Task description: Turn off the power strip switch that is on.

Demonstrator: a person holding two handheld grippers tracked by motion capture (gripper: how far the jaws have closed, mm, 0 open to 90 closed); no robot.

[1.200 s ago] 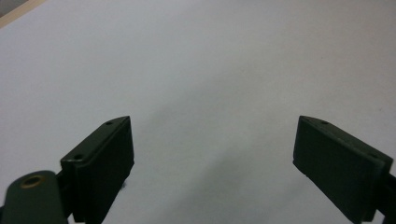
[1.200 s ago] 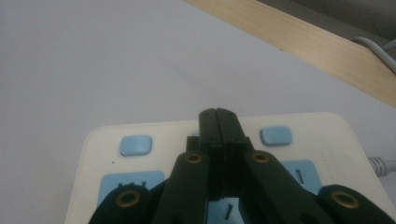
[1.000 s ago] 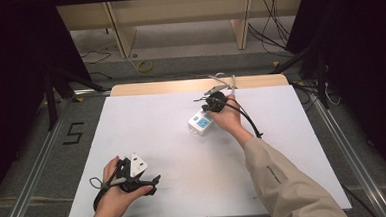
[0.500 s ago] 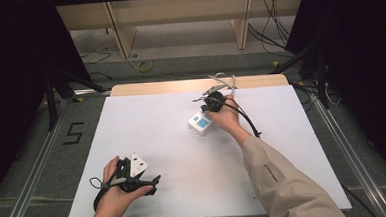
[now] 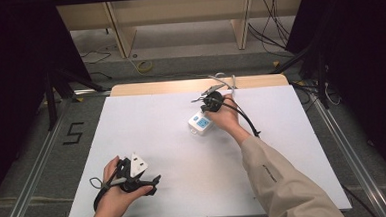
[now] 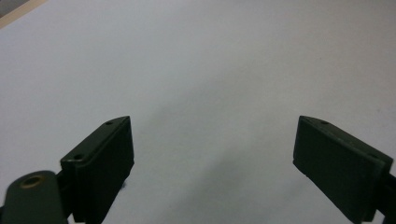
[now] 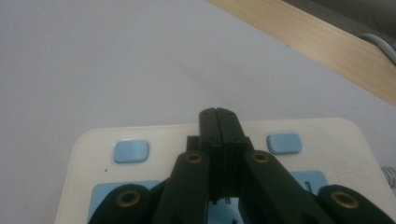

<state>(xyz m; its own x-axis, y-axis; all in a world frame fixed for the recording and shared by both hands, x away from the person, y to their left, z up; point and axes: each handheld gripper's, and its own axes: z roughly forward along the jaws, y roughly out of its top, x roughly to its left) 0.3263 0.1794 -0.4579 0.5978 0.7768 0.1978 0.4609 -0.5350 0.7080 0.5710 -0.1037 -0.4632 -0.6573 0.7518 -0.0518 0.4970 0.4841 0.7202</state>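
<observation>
One white power strip (image 7: pixel 355 140) directly beneath the closed right tool (image 7: pixel 218 114).

Open white tabletop (image 5: pixel 172 139) all around the lone power strip (image 5: pixel 201 123).

power strip (image 5: pixel 201 123) on the table (image 5: pixel 146 116), far of centre; its cable (image 5: pixel 223 80) probably trails behind

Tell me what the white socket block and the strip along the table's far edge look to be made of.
Socket block: likely moulded plastic, smooth white with rounded corners and pale blue buttons. Far edge strip: looks like light wood or wood laminate, tan and matt with faint grain; which one is unclear.
</observation>
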